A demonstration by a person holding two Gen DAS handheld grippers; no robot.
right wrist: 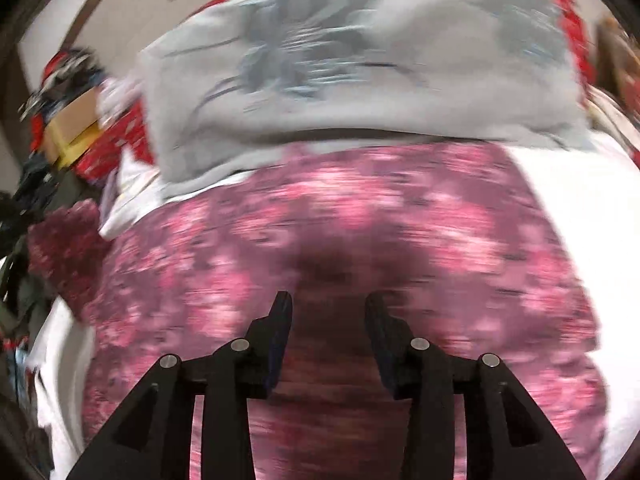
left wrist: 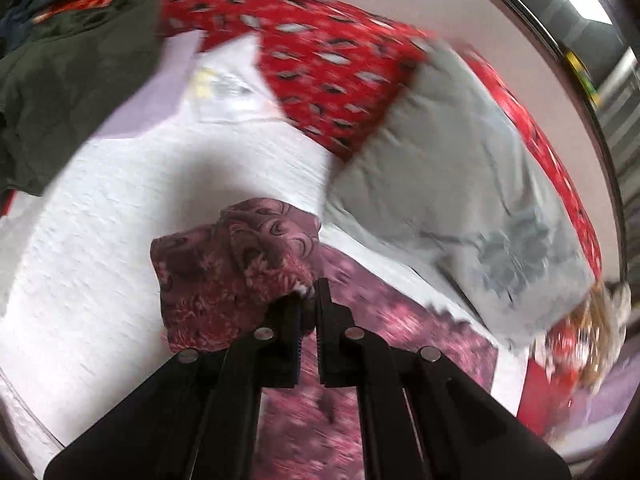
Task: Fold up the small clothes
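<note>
A pink and maroon floral garment (right wrist: 360, 240) lies spread on a white cloth surface (left wrist: 120, 208). My left gripper (left wrist: 308, 296) is shut on a bunched corner of this garment (left wrist: 224, 264) and holds it lifted and folded back over the white surface. The rest of the garment (left wrist: 360, 320) runs under the left fingers. My right gripper (right wrist: 328, 304) is open and empty, low over the middle of the garment. Both views are blurred by motion.
A folded grey cloth with a dark flower print (left wrist: 460, 184) (right wrist: 340, 60) lies just beyond the garment. A red patterned sheet (left wrist: 328, 68) lies behind it. A dark green garment (left wrist: 68, 80) lies far left. A cardboard box (right wrist: 72, 128) sits at the left.
</note>
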